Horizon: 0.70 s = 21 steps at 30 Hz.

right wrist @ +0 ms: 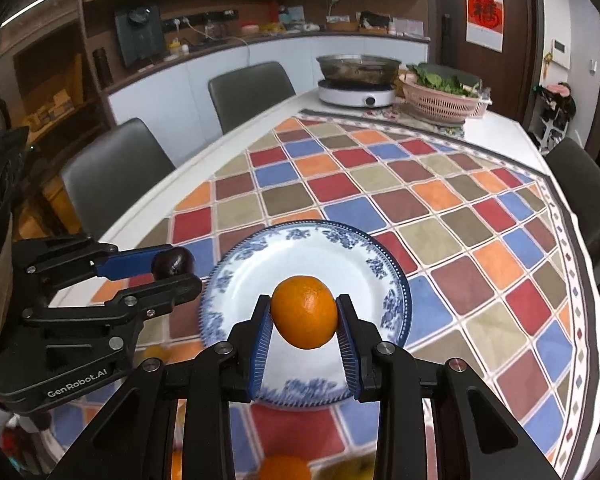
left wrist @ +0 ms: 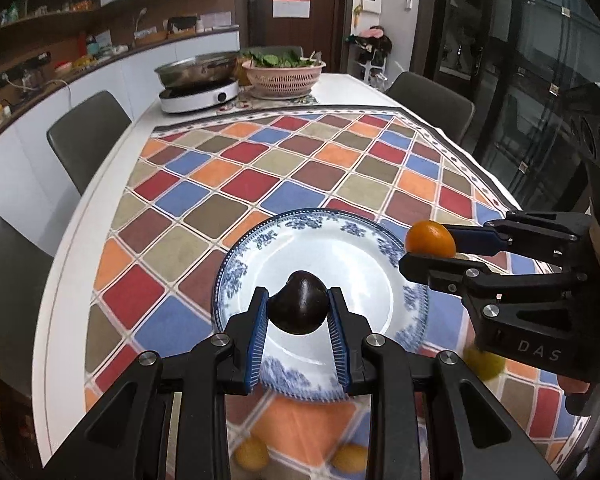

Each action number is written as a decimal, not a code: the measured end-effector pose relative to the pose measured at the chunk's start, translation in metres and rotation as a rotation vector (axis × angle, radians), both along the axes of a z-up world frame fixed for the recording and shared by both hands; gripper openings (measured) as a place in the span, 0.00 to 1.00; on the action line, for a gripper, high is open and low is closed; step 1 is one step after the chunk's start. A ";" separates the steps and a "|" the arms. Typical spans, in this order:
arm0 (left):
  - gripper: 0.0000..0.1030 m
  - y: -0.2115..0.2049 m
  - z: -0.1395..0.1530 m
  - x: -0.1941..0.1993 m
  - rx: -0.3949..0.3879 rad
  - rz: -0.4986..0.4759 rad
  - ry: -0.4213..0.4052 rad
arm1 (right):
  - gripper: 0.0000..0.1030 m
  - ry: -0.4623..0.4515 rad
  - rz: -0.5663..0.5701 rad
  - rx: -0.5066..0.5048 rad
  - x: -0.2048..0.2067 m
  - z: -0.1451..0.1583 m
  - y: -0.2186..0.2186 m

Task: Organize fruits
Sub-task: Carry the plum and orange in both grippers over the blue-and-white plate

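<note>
Left gripper pinching dark plum, right gripper pinching orange, both held above empty blue-rimmed plate for dropping in (probably). More fruit near edge, blurred. Cooker far.

Right gripper is clamping the orange over the plate; left gripper at 9 o'clock is gripping a dark fruit.

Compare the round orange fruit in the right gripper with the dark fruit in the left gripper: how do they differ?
The round orange fruit is bright and almost a ball; the dark fruit is near black and narrows to a blunt top. The orange fruit looks somewhat larger. Both are clamped between blue pads above the blue-and-white plate.
</note>
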<state>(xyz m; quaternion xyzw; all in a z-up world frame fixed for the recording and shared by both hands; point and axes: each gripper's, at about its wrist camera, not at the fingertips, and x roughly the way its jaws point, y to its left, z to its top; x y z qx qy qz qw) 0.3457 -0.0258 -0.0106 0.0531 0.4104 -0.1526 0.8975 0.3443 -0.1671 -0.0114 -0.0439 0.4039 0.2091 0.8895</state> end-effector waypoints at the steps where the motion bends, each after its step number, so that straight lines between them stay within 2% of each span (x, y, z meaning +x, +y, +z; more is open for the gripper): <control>1: 0.29 0.001 -0.004 0.008 0.000 -0.001 0.010 | 0.32 0.014 -0.005 -0.004 0.009 -0.004 0.000; 11: 0.29 0.002 -0.038 0.069 -0.040 -0.024 0.113 | 0.32 0.120 -0.002 -0.040 0.071 -0.035 0.006; 16: 0.29 -0.002 -0.054 0.092 -0.017 -0.026 0.161 | 0.32 0.167 0.001 -0.057 0.091 -0.051 0.007; 21: 0.29 -0.003 -0.069 0.107 -0.028 -0.026 0.204 | 0.32 0.208 0.009 -0.071 0.104 -0.066 0.008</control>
